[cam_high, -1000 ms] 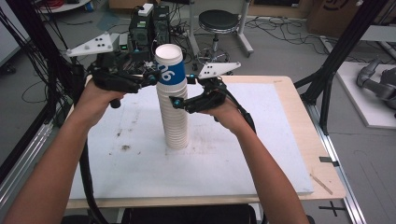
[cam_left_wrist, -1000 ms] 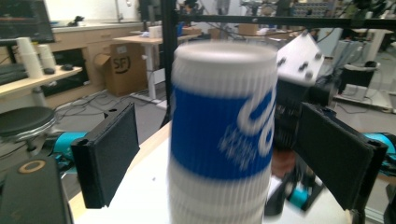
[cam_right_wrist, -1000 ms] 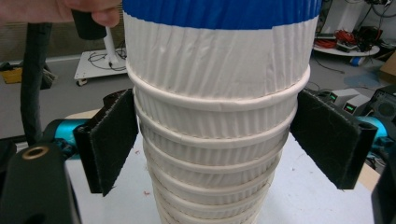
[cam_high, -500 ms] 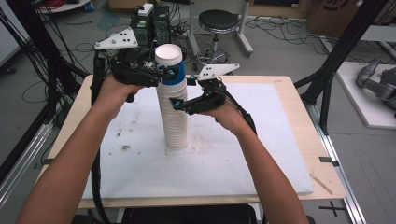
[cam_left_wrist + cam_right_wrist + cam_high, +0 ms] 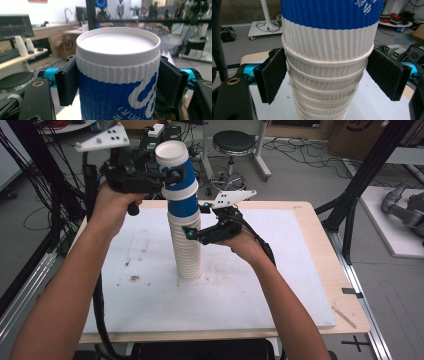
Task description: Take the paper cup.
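A tall stack of white ribbed paper cups [image 5: 188, 251] stands upside down on the white board [image 5: 280, 270]. Its top cup [image 5: 179, 187], blue with a white band, sits raised partly off the stack. My left gripper [image 5: 172, 172] is shut on this cup near its upper end; its jaws have just been closing with the cup between them. In the left gripper view both pads [image 5: 67, 82] press the cup's [image 5: 117, 100] sides. My right gripper [image 5: 196, 222] is shut on the stack just below the blue cup. Its pads [image 5: 273, 75] touch the white cup rims [image 5: 324, 82].
The white board lies on a wooden table [image 5: 345, 285] with its edges close to the right and front. Behind the table stand a black stool [image 5: 234, 142] and black frame posts [image 5: 360, 185], with cables on the floor.
The left gripper came in from the left, closed on the top blue cup and rose with it, so the cup now sits higher on the stack. The right gripper stayed put.
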